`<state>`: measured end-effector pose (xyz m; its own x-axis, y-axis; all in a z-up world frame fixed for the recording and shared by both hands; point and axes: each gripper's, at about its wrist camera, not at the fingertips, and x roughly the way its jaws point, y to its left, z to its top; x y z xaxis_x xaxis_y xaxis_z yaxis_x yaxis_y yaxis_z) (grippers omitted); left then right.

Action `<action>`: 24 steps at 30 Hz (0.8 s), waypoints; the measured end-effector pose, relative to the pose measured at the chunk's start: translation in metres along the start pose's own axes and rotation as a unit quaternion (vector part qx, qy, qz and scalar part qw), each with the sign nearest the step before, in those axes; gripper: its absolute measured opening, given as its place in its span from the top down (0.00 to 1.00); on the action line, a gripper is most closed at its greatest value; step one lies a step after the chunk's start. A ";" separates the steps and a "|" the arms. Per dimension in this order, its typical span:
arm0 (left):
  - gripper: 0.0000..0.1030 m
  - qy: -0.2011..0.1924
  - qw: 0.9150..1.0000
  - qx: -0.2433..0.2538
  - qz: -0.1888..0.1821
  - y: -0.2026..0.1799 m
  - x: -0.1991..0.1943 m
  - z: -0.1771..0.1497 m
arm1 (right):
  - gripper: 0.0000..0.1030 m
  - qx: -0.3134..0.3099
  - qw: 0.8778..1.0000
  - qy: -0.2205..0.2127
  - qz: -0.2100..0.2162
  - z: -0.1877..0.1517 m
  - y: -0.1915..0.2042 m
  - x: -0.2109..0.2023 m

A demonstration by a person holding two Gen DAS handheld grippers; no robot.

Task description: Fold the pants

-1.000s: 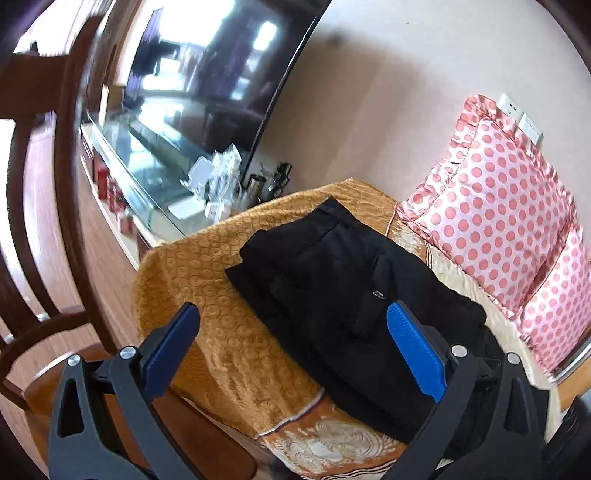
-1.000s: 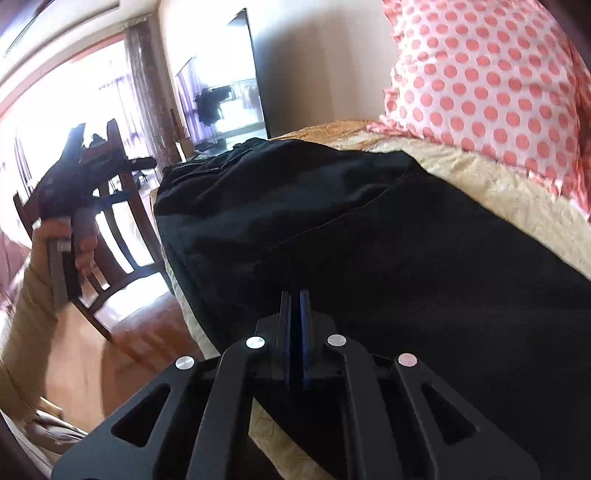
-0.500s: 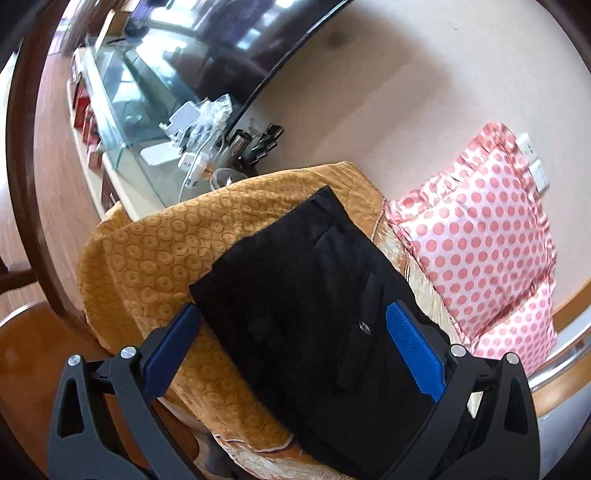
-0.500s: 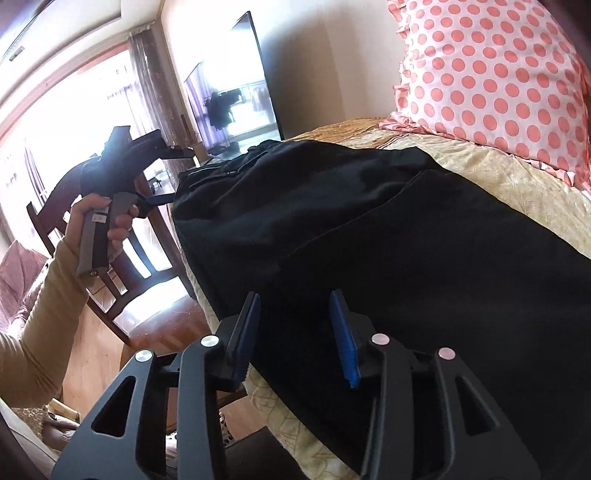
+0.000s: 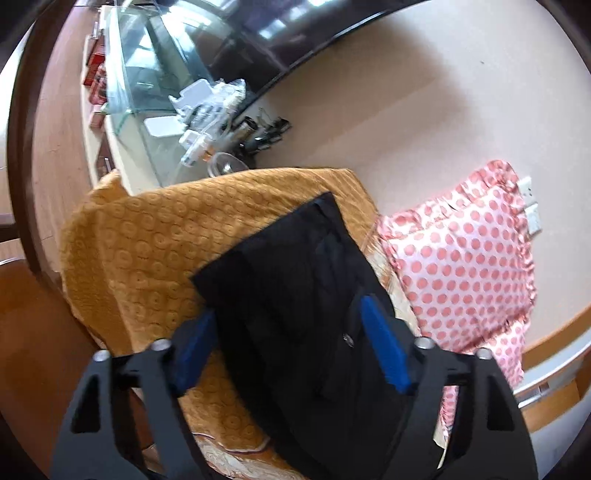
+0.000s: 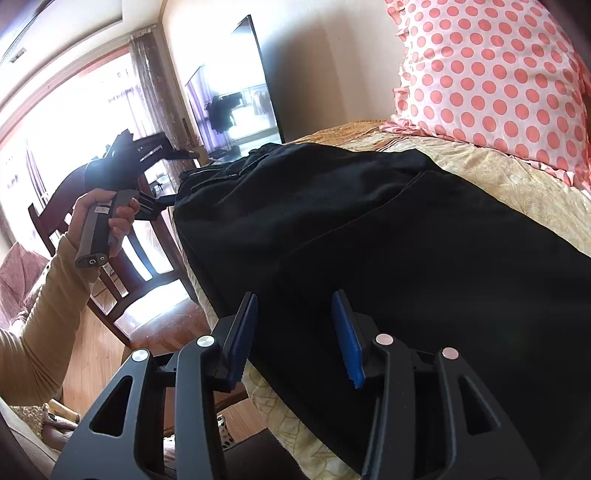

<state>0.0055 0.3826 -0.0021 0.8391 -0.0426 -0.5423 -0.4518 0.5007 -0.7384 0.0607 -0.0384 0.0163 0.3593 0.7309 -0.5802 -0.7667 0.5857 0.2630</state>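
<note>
Black plastic linkages fill the bottom of both wrist views. Right gripper point(image 6: 295, 332), lower centre: blue pads point(image 6: 242, 341) spread apart, nothing between them; jaws open, poised over the near edge of the pants. Left gripper point(image 5: 291, 343), lower centre: blue pads point(image 5: 384, 349) wide apart, also open and empty, straddling the garment from above. Contact with the cloth cannot be told in either view.

Pants point(image 5: 295, 314), black, lie flat as a folded stack on the gold patterned bedspread point(image 5: 155, 251), running from the frame centre to the lower right. In the right wrist view the pants point(image 6: 388, 240) cover most of the middle and right of the frame, one fabric edge crossing diagonally.

Left hand point(image 6: 107, 218), mid left of the right wrist view, grips the grey handle of its gripper, raised beside the bed edge.

Polka-dot pillow point(image 6: 491, 74), pink on white, at upper right, just beyond the pants on the bedspread.

Wooden chair point(image 6: 122, 266) at left, by the bed.

Glass cabinet point(image 5: 147, 85), upper left of the left wrist view: red boxes on its lower shelf, white chargers and cables on its top. Dark television point(image 5: 295, 33) behind it.
</note>
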 end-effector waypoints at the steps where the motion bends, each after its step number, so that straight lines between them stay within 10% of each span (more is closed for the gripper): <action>1: 0.41 -0.001 1.000 0.000 0.006 0.001 0.000 0.001 | 0.53 0.002 1.000 -0.001 0.002 -0.001 0.000 -0.001; 5: 0.58 -0.007 1.000 0.003 0.027 0.005 -0.002 0.000 | 0.26 -0.005 1.000 -0.006 0.010 -0.003 0.006 -0.006; 15: 0.85 -0.045 0.995 0.080 0.045 -0.028 -0.015 -0.008 | 0.16 0.058 0.997 -0.043 0.001 -0.021 -0.017 -0.049; 24: 0.86 -0.049 0.961 0.270 -0.011 -0.170 -0.025 -0.055 | 0.13 0.151 0.980 -0.114 -0.061 -0.056 -0.065 -0.132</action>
<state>0.0449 0.2510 0.1147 0.8831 0.0094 -0.4692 -0.2318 0.8780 -0.4187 0.0337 -0.1928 0.0326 0.5745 0.6881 -0.4433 -0.5309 0.7255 0.4380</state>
